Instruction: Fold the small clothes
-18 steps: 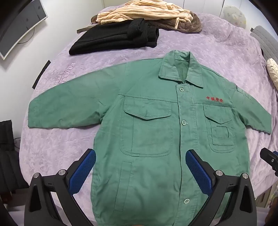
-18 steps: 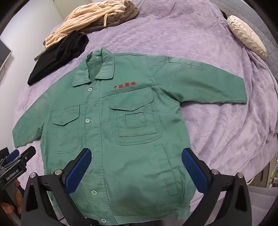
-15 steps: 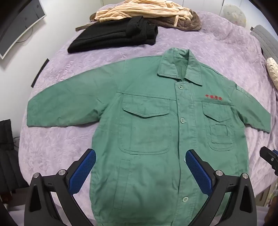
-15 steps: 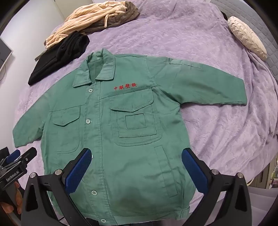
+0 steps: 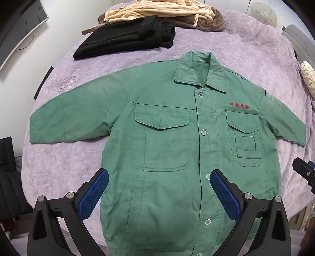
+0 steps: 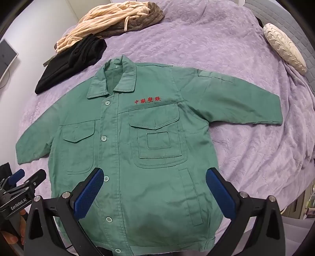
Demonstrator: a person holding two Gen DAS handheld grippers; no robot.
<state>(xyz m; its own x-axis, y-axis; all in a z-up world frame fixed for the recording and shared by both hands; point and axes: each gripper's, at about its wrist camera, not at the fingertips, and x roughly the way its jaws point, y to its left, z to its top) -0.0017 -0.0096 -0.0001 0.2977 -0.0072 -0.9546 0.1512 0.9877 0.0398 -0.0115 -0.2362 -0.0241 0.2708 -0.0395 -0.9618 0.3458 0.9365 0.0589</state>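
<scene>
Nearest to us, our left claw (image 5: 159, 192) hangs with its blue-padded fingers spread wide and nothing between them, above the lower front of the green jacket (image 5: 167, 149); our right claw (image 6: 154, 190) is just as wide apart and empty over the same hem area. In the right wrist view the left tool's black body shows at the lower left, with white lettering reading "GenRobot.AI" (image 6: 18, 204). The jacket lies flat and face up on the bed, buttoned, both sleeves stretched out to the sides, collar pointing away from us. Red embroidered Chinese characters (image 6: 147, 100) sit above one chest pocket; we cannot read them with certainty. The purple quilted bedspread (image 6: 226, 49) under the jacket carries embossed lettering near one sleeve, too faint to make out. Farther back lie a folded black garment (image 5: 126, 39) and, touching it, a heap of cream striped and brown clothes (image 5: 163, 11). A cream textured cushion (image 6: 283, 47) rests at the far right, and a monitor (image 5: 17, 25) stands by the white wall.
</scene>
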